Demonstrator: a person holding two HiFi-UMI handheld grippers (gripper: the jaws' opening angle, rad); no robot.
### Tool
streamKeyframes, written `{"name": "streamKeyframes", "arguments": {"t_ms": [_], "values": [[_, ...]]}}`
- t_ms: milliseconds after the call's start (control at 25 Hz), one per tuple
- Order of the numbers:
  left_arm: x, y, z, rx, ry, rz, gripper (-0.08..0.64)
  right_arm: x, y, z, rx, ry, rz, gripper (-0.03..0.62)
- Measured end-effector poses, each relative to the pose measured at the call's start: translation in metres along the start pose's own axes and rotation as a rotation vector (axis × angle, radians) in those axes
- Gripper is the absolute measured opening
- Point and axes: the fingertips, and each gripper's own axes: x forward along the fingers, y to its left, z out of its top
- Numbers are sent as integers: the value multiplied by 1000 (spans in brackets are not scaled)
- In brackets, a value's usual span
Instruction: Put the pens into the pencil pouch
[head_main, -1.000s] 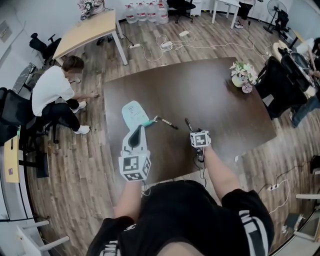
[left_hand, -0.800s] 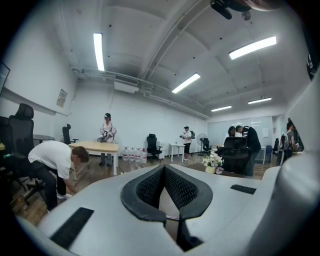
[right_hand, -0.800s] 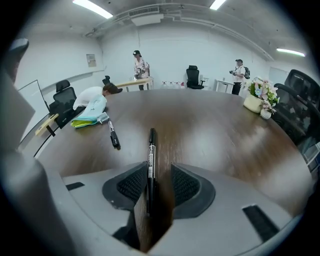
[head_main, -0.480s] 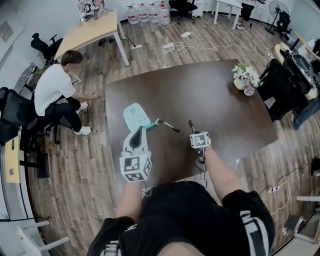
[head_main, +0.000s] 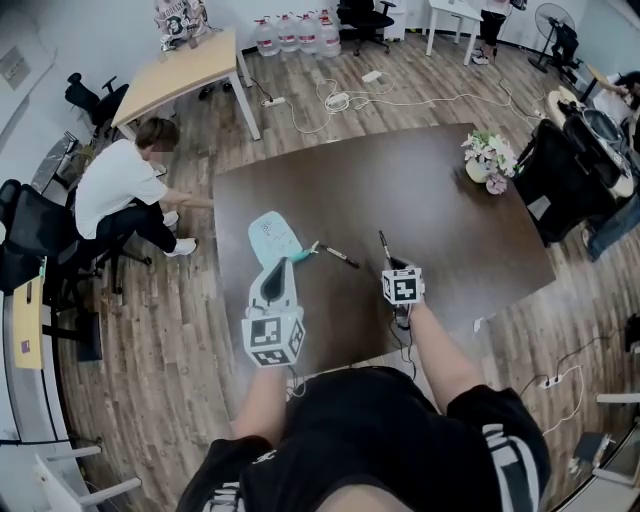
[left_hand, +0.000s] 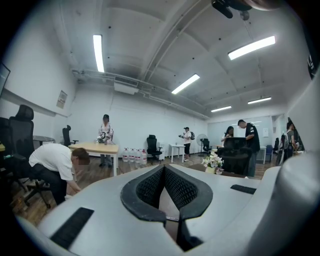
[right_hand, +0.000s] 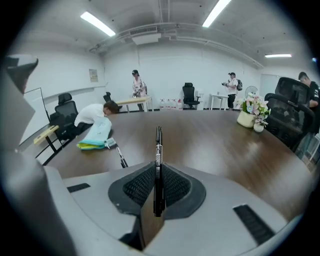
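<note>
The right gripper (right_hand: 158, 176) has just closed its jaws on a pen (right_hand: 158, 147) and lifted it off the table (head_main: 440, 190) — pickup looks done, the carry comes next. The left gripper (left_hand: 164, 172) is shut and empty by the pouch (head_main: 272, 232). A second pen (head_main: 337, 255) lies just beside the pouch.

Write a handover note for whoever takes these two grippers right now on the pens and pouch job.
Left gripper: shut, nothing seen in it, beside the pencil pouch.
Right gripper: jaws just closed on a black pen, off the table.
Second pen: lying on the table by the pouch.
Done: one pen picked up.
Left: both pens go into the pouch.
</note>
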Motion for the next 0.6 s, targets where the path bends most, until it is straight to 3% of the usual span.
{"name": "streamKeyframes", "arguments": {"t_ms": [320, 600], "values": [[-10, -4, 2, 2, -9, 9, 2, -82, 46, 98, -31, -338, 78, 43], [-22, 2, -4, 2, -4, 31, 2, -142, 86, 144, -59, -509, 148, 43]]}}
